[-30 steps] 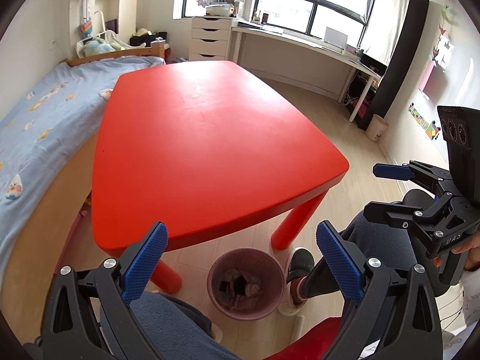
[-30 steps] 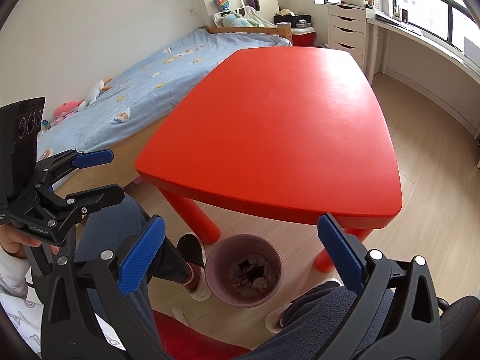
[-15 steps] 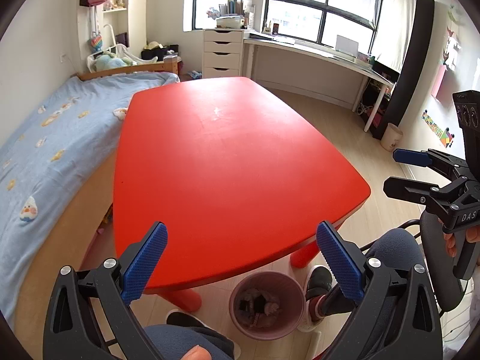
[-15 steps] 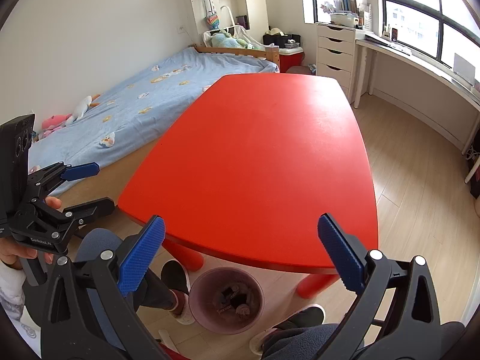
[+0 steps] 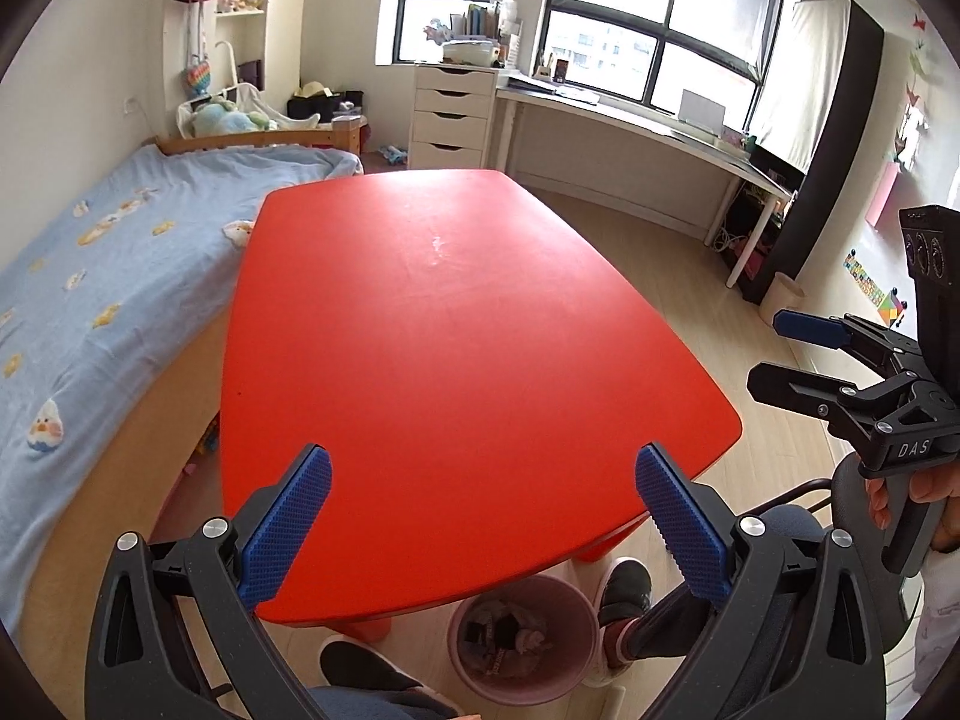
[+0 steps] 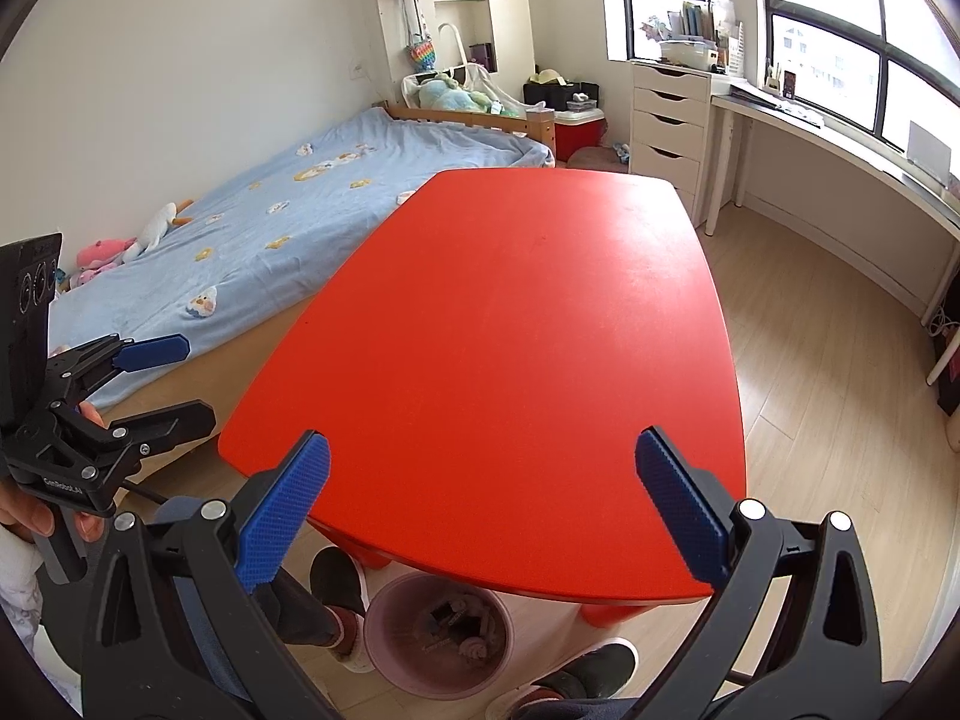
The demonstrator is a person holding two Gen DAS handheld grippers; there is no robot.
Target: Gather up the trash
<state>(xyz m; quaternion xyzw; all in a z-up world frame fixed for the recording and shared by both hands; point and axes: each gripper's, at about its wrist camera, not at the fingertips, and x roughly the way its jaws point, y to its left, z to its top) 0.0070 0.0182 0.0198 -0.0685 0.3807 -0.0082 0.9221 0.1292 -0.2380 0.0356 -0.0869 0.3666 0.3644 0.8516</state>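
Observation:
A pink trash bin (image 5: pixel 522 639) with several scraps inside stands on the floor under the near edge of the red table (image 5: pixel 456 360); it also shows in the right wrist view (image 6: pixel 438 636). My left gripper (image 5: pixel 480 516) is open and empty, held above the table's near edge. My right gripper (image 6: pixel 480 510) is open and empty too, over the same edge. The right gripper also shows at the right of the left wrist view (image 5: pixel 798 354), and the left gripper shows at the left of the right wrist view (image 6: pixel 162 384).
The table top (image 6: pixel 516 324) is bare red. A bed with a blue cover (image 5: pixel 90 276) runs along its left side. A white drawer unit (image 5: pixel 453 114) and a long desk (image 5: pixel 648 138) stand by the windows. My shoes and knees (image 5: pixel 624 594) flank the bin.
Both grippers have risen and tilted up from the bin toward the table top. The bin has slid to the bottom of both views. Both stay open.

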